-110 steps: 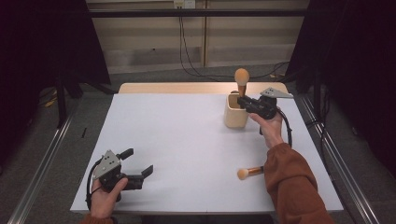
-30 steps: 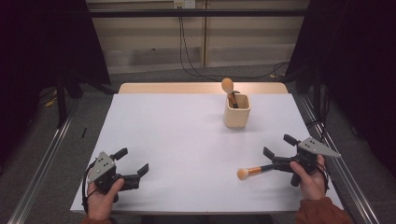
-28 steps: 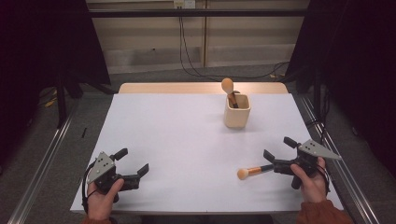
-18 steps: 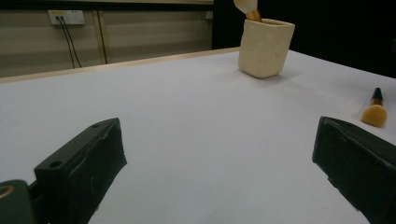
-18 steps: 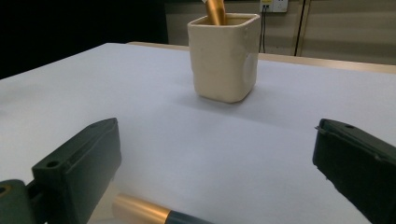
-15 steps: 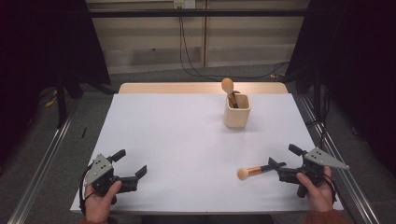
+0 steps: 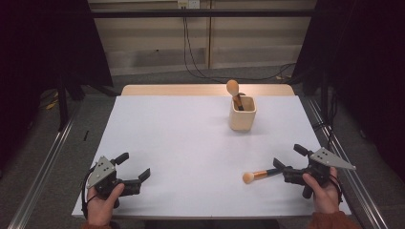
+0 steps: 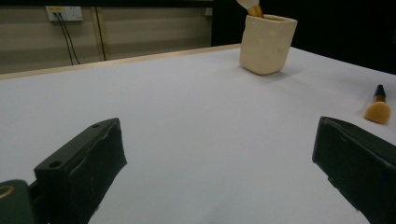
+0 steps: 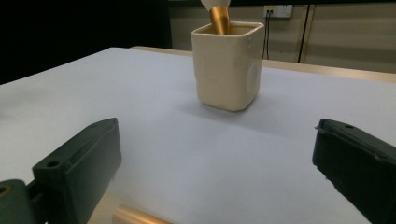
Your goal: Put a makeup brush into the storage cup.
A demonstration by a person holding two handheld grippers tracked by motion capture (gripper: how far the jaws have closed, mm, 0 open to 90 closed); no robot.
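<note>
While the left gripper (image 7: pixel 133 168) stays put, right gripper (image 7: pixel 288 162) retreats from brush (image 7: pixel 260 174).

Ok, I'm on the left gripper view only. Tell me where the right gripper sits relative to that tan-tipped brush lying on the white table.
Observer: The right gripper is at the handle end of the black-and-gold makeup brush, near the table's right edge.
Operator: Report its jaws.
Observer: Wide open. The right gripper view shows the gold handle lying between them, unclamped.
Operator: Now the cup.
Observer: The second brush in the cream square cup has a round tan head leaning left over the rim.
</note>
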